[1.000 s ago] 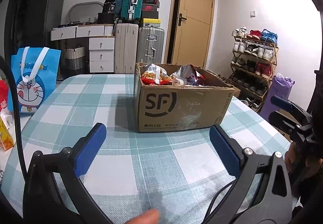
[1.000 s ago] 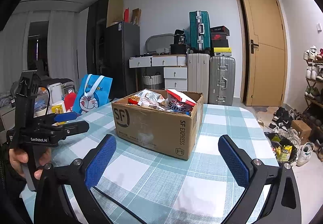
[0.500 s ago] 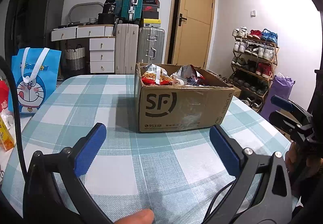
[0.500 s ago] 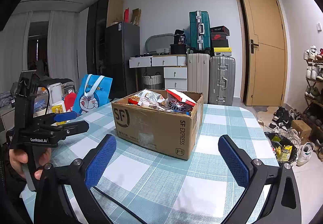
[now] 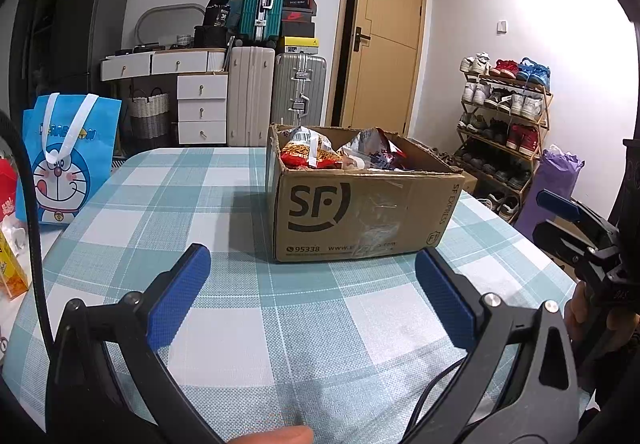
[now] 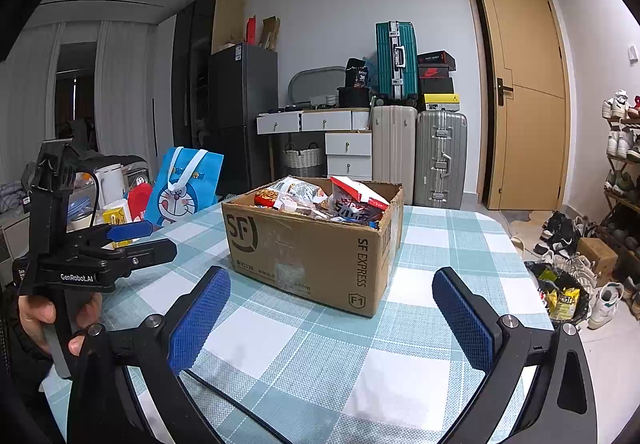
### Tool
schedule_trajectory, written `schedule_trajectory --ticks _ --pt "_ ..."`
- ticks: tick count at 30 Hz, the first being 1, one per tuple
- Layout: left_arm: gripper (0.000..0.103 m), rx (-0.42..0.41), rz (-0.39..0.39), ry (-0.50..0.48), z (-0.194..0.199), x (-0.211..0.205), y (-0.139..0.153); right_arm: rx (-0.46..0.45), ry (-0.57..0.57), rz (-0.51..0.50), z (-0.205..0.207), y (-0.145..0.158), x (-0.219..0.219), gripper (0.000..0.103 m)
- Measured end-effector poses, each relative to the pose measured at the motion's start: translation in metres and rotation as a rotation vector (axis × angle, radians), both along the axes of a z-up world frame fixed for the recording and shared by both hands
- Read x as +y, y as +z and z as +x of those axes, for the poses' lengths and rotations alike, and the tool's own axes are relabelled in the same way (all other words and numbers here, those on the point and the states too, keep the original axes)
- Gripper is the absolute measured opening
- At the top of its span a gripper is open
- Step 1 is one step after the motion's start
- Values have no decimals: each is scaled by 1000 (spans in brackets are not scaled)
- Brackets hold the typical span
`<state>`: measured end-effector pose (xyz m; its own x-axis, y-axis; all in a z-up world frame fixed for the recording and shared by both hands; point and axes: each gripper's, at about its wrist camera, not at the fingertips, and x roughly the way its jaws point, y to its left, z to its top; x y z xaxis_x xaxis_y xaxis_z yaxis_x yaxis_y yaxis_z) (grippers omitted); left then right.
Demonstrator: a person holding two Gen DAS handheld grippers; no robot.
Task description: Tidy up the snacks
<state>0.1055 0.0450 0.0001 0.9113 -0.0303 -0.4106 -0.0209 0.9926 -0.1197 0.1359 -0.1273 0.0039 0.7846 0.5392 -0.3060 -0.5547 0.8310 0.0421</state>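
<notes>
**A:** Where do things stand?

**B:** Both my grippers hover low over the worktop (image 5: 224, 344), short of the box (image 5: 360, 212). Left gripper (image 5: 312, 284): jaws wide apart, holding nothing. Right gripper (image 6: 332, 308): the same.

**A:** And the snacks?

**B:** All in the box, heaped to the rim. A red noodle bag (image 5: 306, 154) sits at the left, a red-and-white bag (image 6: 354, 200) stands up on the right.

**A:** So, packed or waiting to be sorted?

**B:** Could be either; a full box fits both.

**A:** If you do reach in?

**B:** I'd come over the rim from above, pinch a bag's crimped edge, not its puffed middle, and lift straight so the neighbours don't spill.
</notes>
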Motion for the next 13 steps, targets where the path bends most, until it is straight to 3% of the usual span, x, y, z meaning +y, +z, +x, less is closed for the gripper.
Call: schedule_trajectory --ticks 13 --pt "102 1 -4 -2 0 0 0 1 1 0 0 0 0 103"
